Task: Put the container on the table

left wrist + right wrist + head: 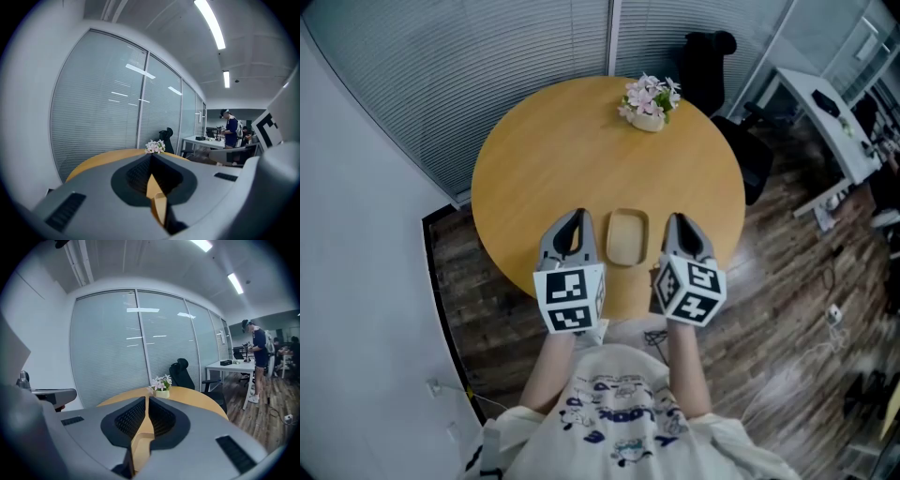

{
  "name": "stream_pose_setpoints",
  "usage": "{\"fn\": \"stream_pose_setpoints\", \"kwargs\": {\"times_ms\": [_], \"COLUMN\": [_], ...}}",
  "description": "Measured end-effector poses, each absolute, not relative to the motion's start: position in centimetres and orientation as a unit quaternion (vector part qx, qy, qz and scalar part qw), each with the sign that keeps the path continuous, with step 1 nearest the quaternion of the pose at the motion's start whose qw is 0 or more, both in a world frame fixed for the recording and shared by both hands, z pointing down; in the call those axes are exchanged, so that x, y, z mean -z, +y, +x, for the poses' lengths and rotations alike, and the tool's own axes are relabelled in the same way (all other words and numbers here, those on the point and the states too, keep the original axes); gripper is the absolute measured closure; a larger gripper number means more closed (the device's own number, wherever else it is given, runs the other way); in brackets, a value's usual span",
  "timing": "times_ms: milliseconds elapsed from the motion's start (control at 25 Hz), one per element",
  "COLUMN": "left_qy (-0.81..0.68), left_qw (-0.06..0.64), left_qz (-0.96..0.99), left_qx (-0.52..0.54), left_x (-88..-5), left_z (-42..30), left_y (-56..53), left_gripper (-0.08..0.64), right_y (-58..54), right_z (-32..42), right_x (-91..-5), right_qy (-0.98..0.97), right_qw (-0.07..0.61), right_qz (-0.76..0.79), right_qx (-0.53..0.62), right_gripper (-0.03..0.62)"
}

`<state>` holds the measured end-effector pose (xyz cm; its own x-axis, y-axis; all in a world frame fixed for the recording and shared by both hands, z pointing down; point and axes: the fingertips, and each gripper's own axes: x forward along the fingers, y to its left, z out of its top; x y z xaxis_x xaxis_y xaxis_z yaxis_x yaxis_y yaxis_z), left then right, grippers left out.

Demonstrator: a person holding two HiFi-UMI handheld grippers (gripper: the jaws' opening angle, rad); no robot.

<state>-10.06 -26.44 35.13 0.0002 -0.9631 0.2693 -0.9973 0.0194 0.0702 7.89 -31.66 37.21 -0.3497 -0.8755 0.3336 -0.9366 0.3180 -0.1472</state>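
Observation:
A shallow tan container (627, 237) lies flat on the round wooden table (553, 150), near its front edge. My left gripper (576, 218) rests just left of it and my right gripper (677, 219) just right of it; neither touches it. In the left gripper view the jaws of the left gripper (151, 157) meet at the tips, with only tan surface showing through the slit behind them. The right gripper (146, 398) looks the same in its own view, shut on nothing.
A small pot of pink and white flowers (649, 99) stands at the table's far edge. A black office chair (710, 56) is behind the table, and a white desk (825, 112) stands at the right. A person (255, 357) stands far off by the desks.

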Motion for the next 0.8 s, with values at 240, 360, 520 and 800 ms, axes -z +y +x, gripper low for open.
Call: {"fn": "stream_pose_setpoints", "kwargs": {"times_ms": [240, 360, 520, 800], "left_qy": [-0.703, -0.702, -0.702, -0.702], "left_qw": [0.122, 0.123, 0.124, 0.128], "left_qz": [0.698, 0.698, 0.698, 0.697], "left_qx": [-0.068, -0.068, -0.069, -0.07], "left_x": [-34.94, -35.05, -35.26, -35.49], "left_z": [-10.06, -10.03, -10.08, -10.33], "left_y": [-25.88, -25.73, -25.72, -25.61], "left_gripper": [0.557, 0.557, 0.557, 0.557], "right_y": [-31.03, -30.9, -30.9, -30.75], "right_z": [7.92, 7.94, 7.8, 7.48], "right_x": [-37.05, -37.1, -37.28, -37.37], "right_qy": [-0.806, -0.806, -0.807, -0.808], "right_qw": [0.097, 0.098, 0.097, 0.099], "right_qz": [0.563, 0.562, 0.561, 0.559], "right_qx": [-0.157, -0.157, -0.159, -0.16], "right_gripper": [0.568, 0.568, 0.568, 0.568]}}
